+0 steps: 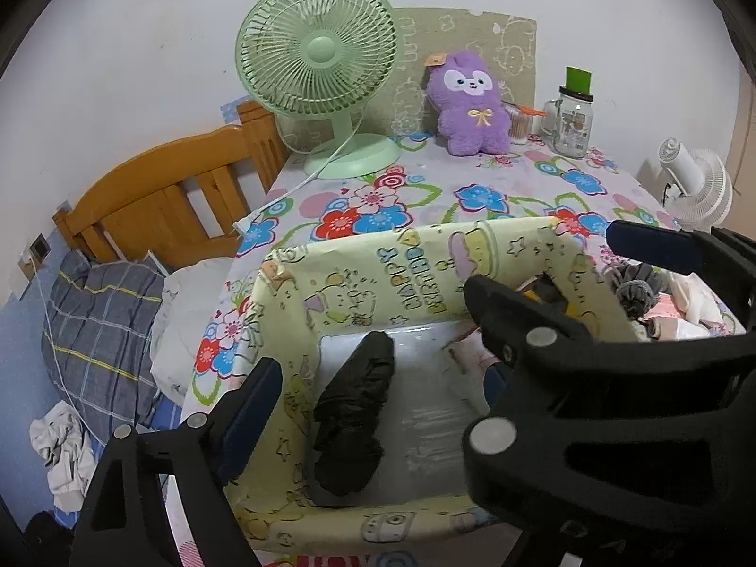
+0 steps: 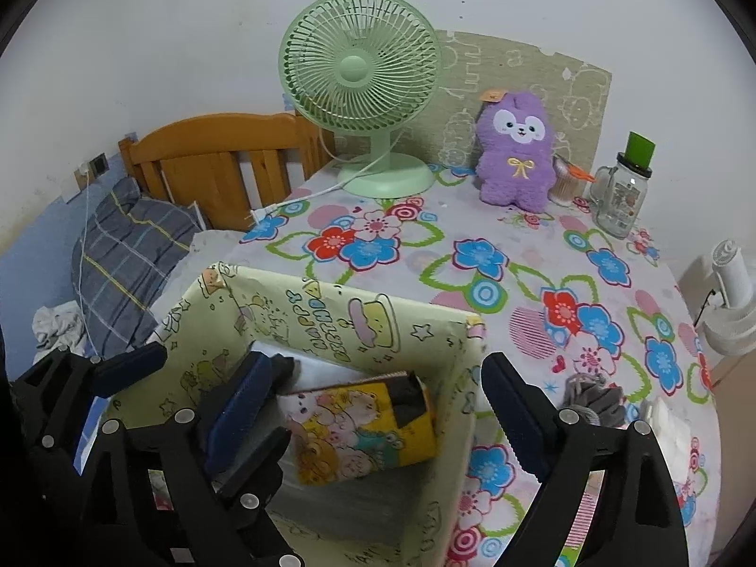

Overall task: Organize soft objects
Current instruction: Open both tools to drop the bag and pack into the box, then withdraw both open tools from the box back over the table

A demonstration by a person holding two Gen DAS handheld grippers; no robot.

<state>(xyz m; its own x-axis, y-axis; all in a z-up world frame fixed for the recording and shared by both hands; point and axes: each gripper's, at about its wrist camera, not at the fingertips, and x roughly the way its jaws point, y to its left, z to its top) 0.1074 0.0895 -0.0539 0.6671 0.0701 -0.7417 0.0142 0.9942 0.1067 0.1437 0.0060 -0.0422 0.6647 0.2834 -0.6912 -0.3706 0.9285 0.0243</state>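
A pale yellow cartoon-print box (image 1: 378,279) (image 2: 330,316) stands open at the near edge of the flowered table. A black rolled soft item (image 1: 354,416) lies on the box floor between the fingers of my left gripper (image 1: 378,378), which is open and not touching it. My right gripper (image 2: 378,368) is also open and straddles the box's right wall, with a yellow cartoon-print pouch (image 2: 364,430) lying loose below it. The right gripper (image 1: 543,260) also shows in the left wrist view. Grey knitted items (image 2: 590,397) (image 1: 638,288) lie outside the box to the right.
At the back of the table stand a green fan (image 2: 359,71), a purple plush (image 2: 517,151) and a glass jar (image 2: 621,198). White cloth (image 2: 671,425) lies at the right edge, near a white fan (image 2: 732,293). A wooden bed headboard (image 2: 217,160) and plaid pillow (image 2: 123,255) lie left.
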